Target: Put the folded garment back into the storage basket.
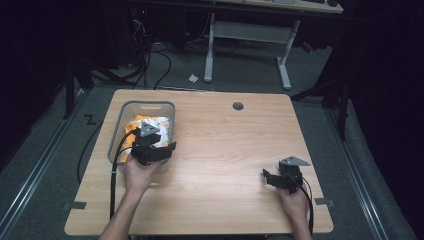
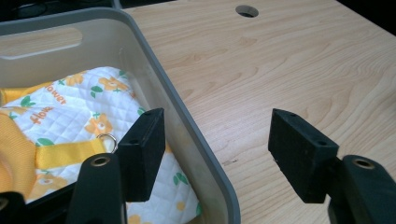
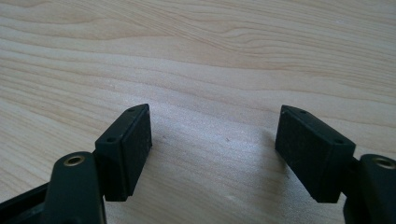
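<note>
On 1 wooden table (image 1: 225, 150), pale with a wavy grain and rounded corners, sits 1 grey plastic bin (image 1: 119, 125), rectangular, smooth-walled, with a slot handle cut in its far wall; it stands at the table's left half, near the far edge; 1 round cable hole (image 1: 238, 106) is cut through the tabletop near the far edge, well apart from the bin. Inside the bin lies 1 quilted fabric item (image 2: 70, 116), white with a diamond stitch and printed orange flowers and green leaves; it carries yellow webbing straps (image 2: 65, 154) and 1 small metal ring (image 2: 108, 138). There are 2 grippers, each held in 1 hand, each with 2 flat black block-shaped pads; the left gripper (image 2: 217, 156) hangs over the bin's near right corner with its jaws spread wide, 1 pad inside the bin above the fabric and the other out over bare wood, the bin's wall between them, nothing clamped; the right gripper (image 3: 212, 151) is low over the bare tabletop at the table's near right, jaws likewise wide apart and holding nothing. Beyond the table, on grey carpet, stands 1 white-legged desk frame (image 1: 247, 45) with dark cables (image 1: 155, 60) trailing beside it.
</note>
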`<state>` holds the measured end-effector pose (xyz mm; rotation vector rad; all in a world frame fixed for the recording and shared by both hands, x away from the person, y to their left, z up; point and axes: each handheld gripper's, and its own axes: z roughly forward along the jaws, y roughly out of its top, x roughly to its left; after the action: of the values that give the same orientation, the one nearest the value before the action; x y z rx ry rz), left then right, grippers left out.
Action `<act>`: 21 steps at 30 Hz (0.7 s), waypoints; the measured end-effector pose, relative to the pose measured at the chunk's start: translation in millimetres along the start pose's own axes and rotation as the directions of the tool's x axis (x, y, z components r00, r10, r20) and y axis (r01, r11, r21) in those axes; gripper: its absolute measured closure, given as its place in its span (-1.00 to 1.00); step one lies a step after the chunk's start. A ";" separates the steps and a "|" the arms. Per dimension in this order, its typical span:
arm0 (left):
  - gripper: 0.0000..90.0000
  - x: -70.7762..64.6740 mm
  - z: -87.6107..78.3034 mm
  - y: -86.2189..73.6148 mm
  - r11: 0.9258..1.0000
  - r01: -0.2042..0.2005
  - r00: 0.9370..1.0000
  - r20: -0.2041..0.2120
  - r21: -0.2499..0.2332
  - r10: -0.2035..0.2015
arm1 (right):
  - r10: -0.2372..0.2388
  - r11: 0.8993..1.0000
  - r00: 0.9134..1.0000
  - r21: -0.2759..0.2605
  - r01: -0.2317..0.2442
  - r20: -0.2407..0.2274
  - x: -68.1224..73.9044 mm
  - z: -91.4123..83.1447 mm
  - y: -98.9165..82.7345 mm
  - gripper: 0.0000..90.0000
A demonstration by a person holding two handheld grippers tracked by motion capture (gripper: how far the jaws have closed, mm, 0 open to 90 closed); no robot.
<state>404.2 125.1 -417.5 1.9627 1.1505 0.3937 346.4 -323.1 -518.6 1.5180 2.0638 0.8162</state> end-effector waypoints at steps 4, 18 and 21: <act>-0.18 -3.3 -1.8 -0.2 1.000 -0.009 1.000 0.006 -0.005 0.009 | 0.000 1.000 1.000 0.000 0.000 0.000 0.0 0.0 0.0 -0.39; -0.18 -26.2 2.1 -0.3 0.999 -0.050 0.997 0.065 0.005 0.050 | 0.000 1.000 1.000 0.000 0.000 0.000 0.0 0.0 0.0 -0.39; -0.18 -28.6 3.0 -0.1 0.999 -0.054 0.996 0.076 0.007 0.054 | 0.001 1.000 1.000 0.000 -0.001 0.000 0.1 0.0 0.0 -0.39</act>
<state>390.7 99.8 -415.9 2.0024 1.0548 0.3401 346.4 -323.1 -518.5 1.5197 2.0634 0.8162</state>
